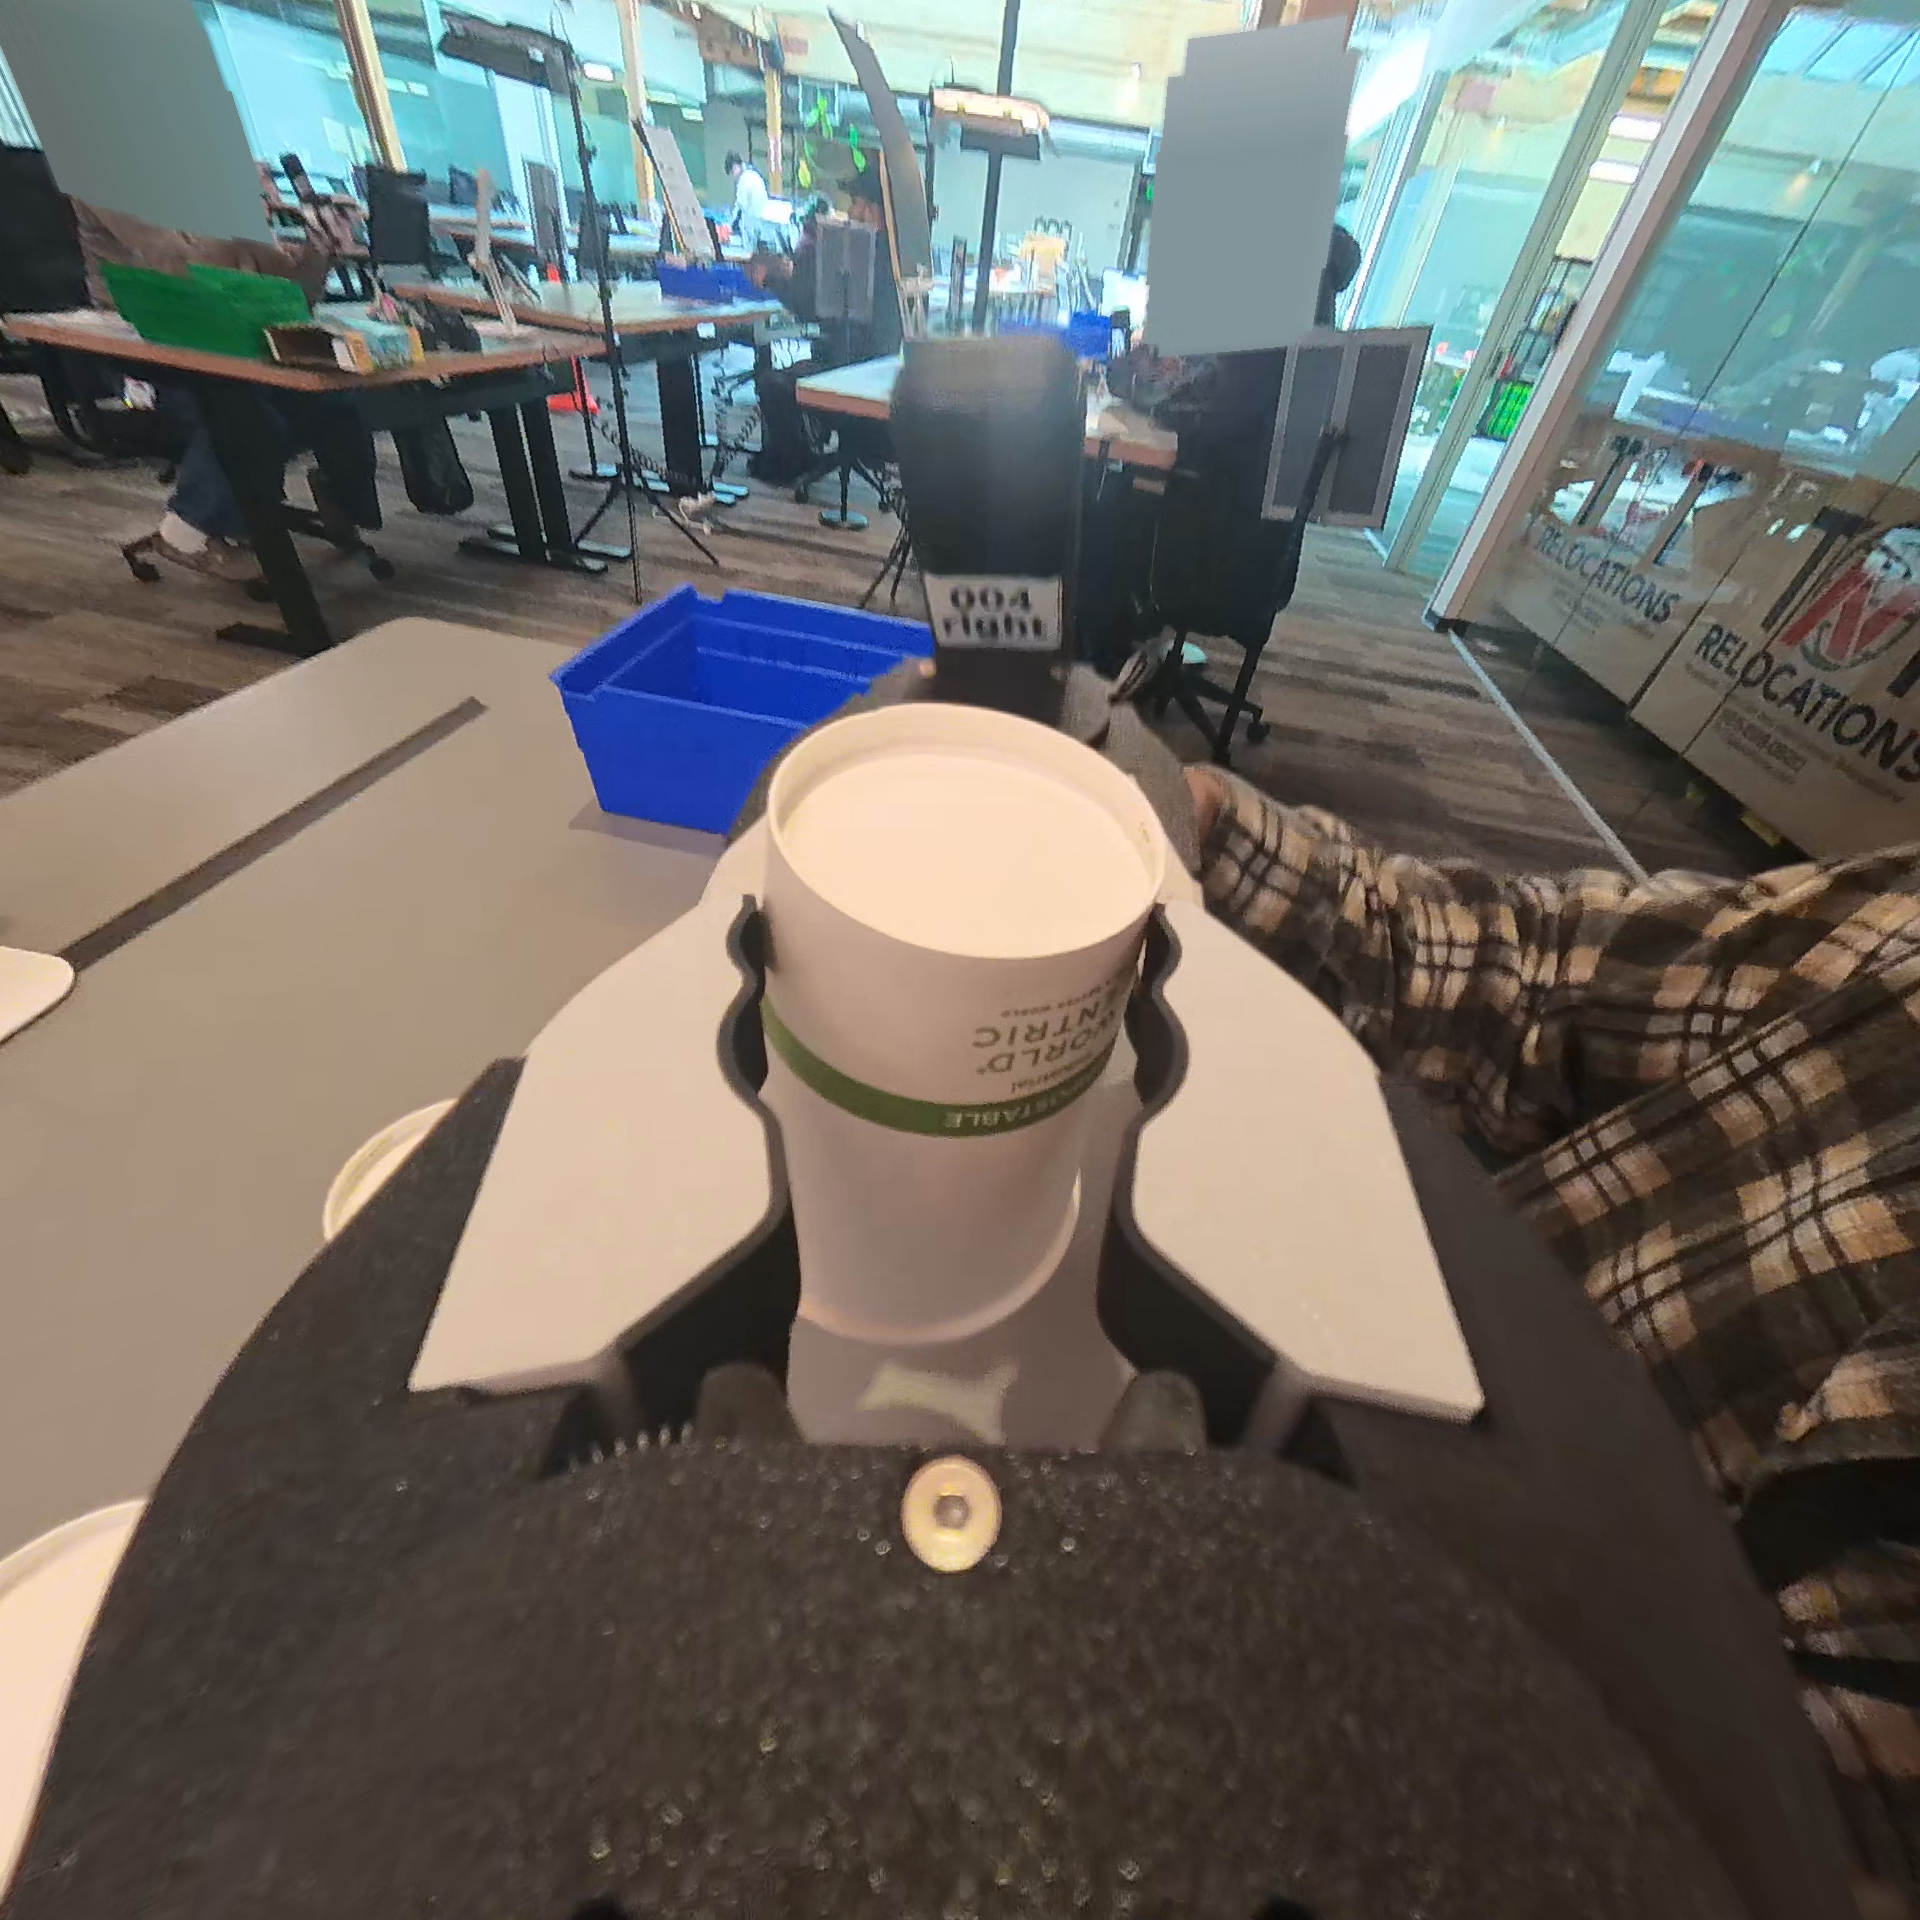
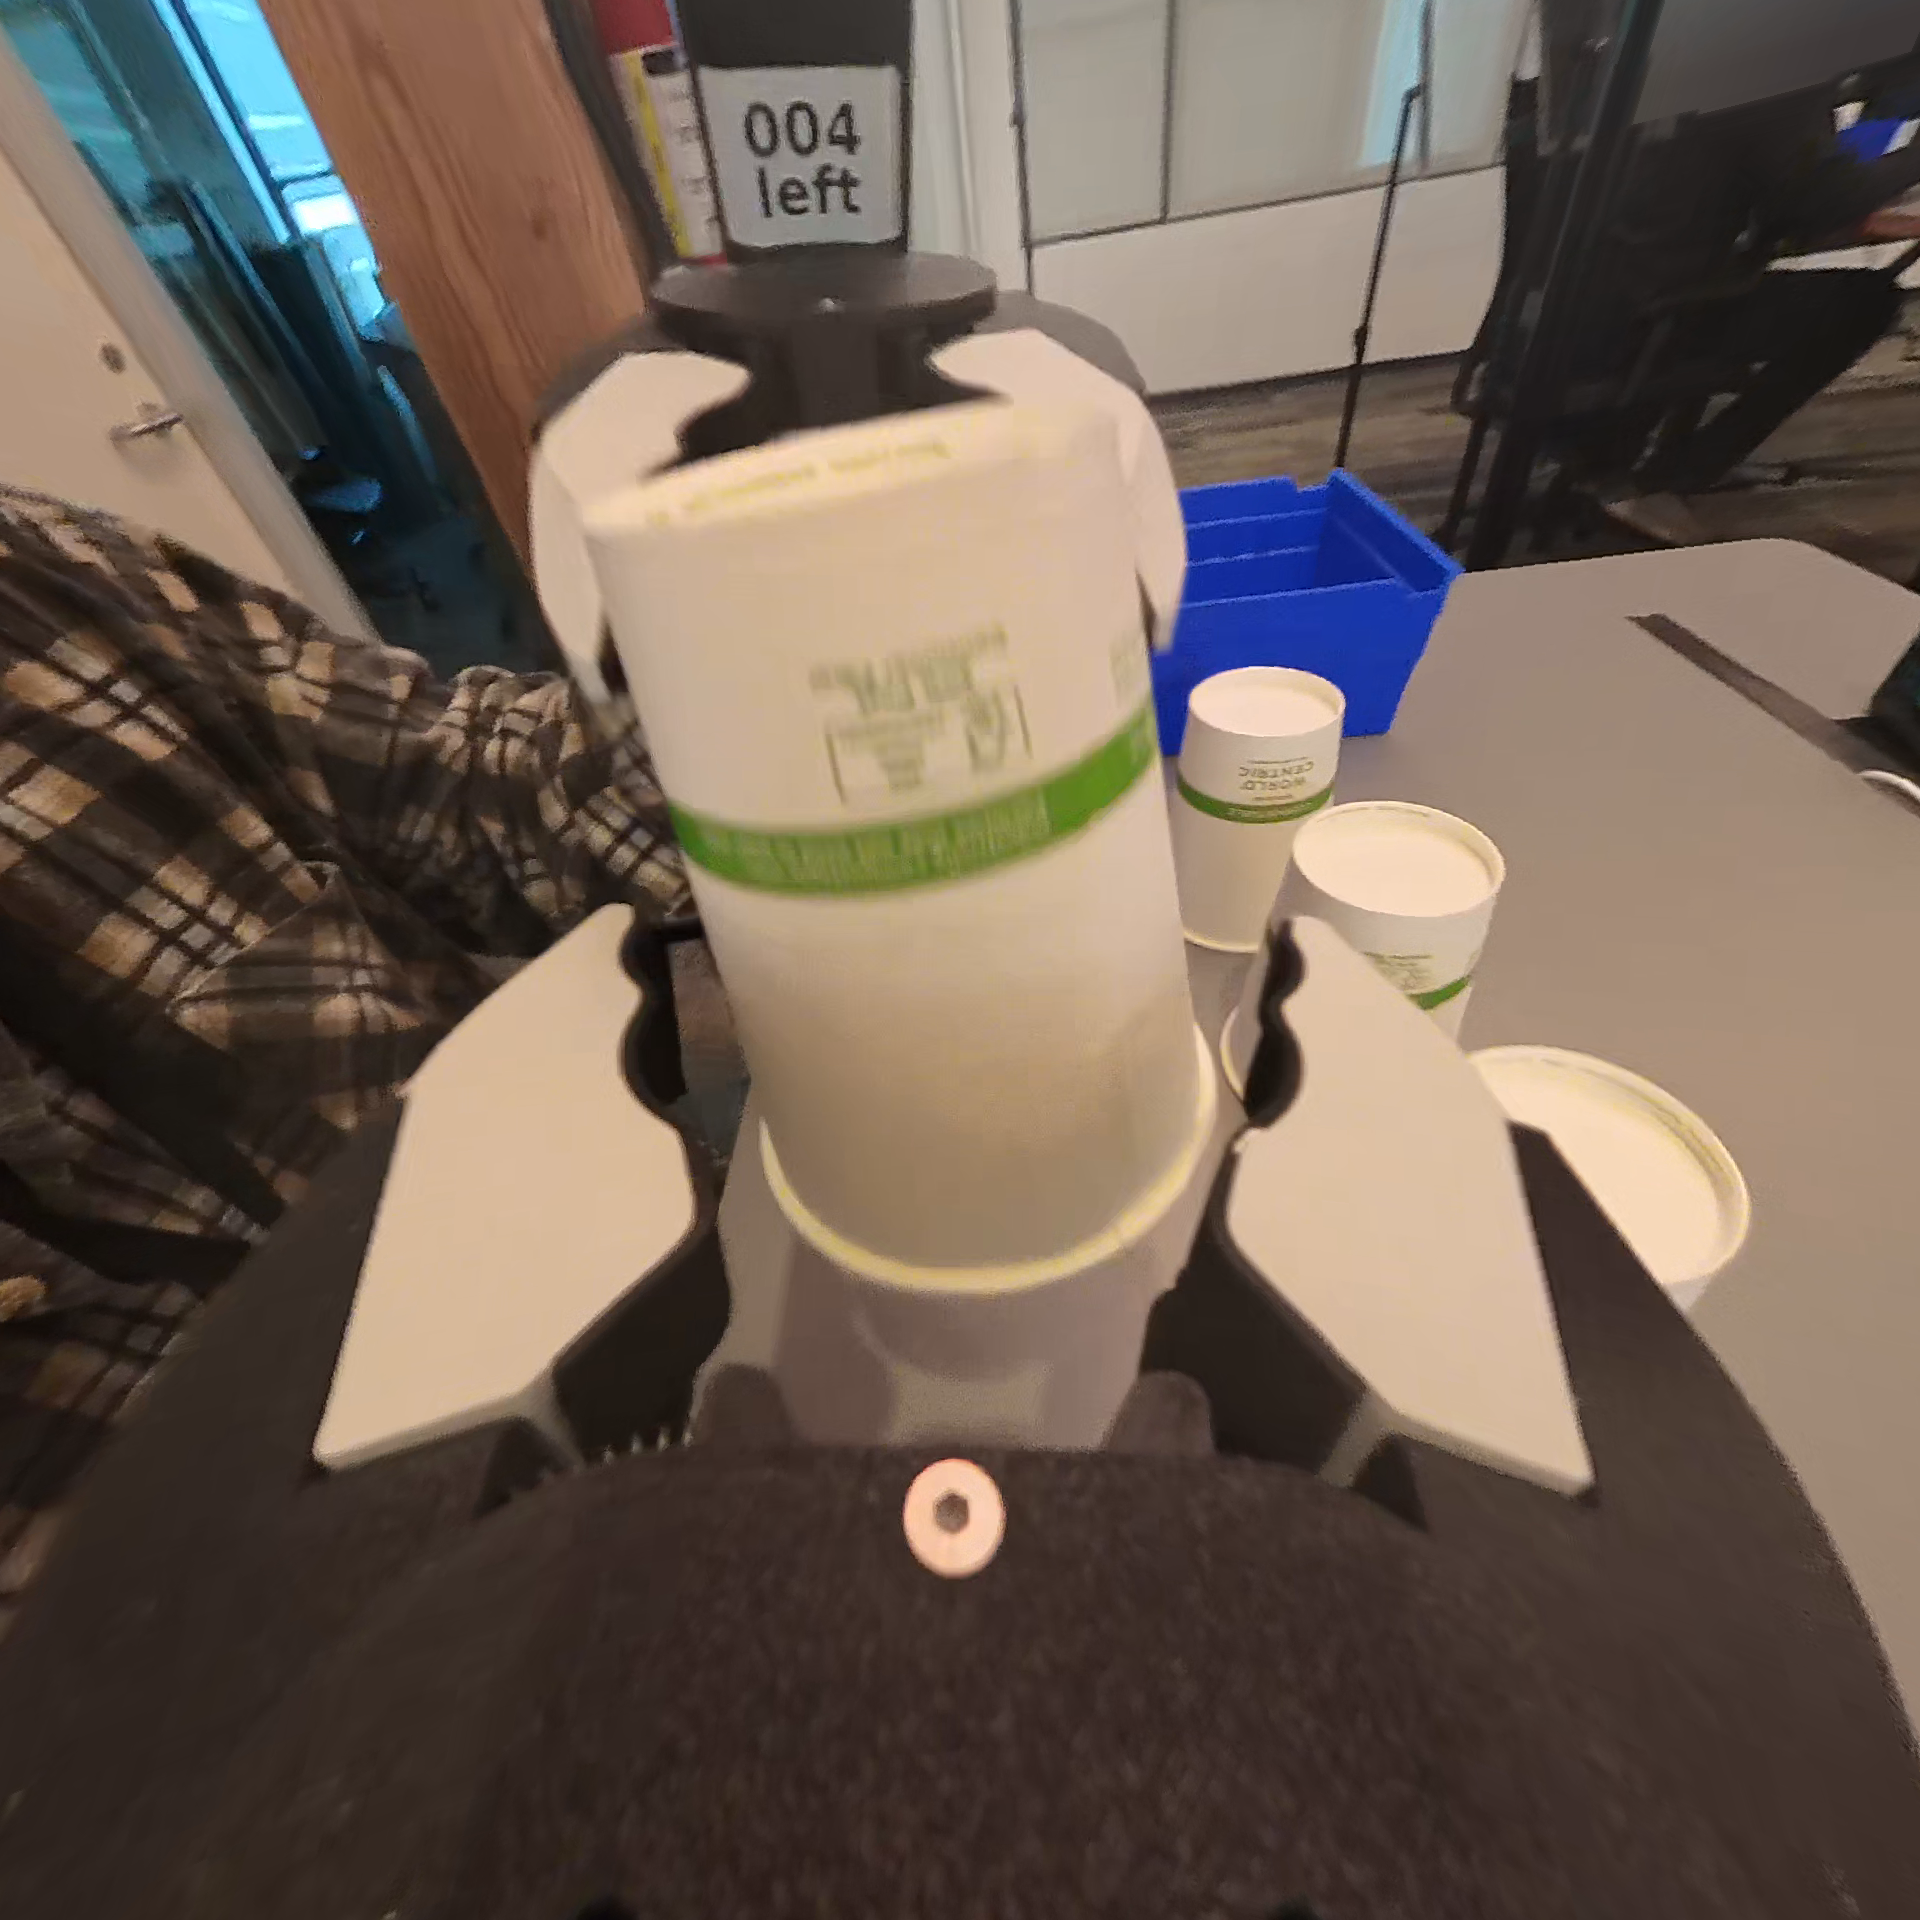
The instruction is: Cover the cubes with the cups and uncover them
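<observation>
A white paper cup (image 1: pixel 961 1039) with a green band stands upside down on the grey table (image 1: pixel 312 987). My left gripper (image 1: pixel 953 925) is shut on its sides near the upturned base. In the right wrist view the same cup (image 2: pixel 935 935) sits between the fingers of my right gripper (image 2: pixel 961 935), which is open with gaps on both sides. The left gripper's white fingers (image 2: pixel 566 520) clasp the cup from the far side. The right gripper's handle (image 1: pixel 987 520) shows behind the cup. No cube is in view. The right wrist view is blurred.
Three more upside-down cups (image 2: pixel 1257 790) (image 2: pixel 1392 894) (image 2: pixel 1621 1164) stand to the right of my right gripper. Two of them show in the left wrist view (image 1: pixel 384 1153) (image 1: pixel 52 1621). A blue bin (image 2: pixel 1309 592) sits at the table's far edge. A person's plaid sleeve (image 1: pixel 1558 1039) reaches in.
</observation>
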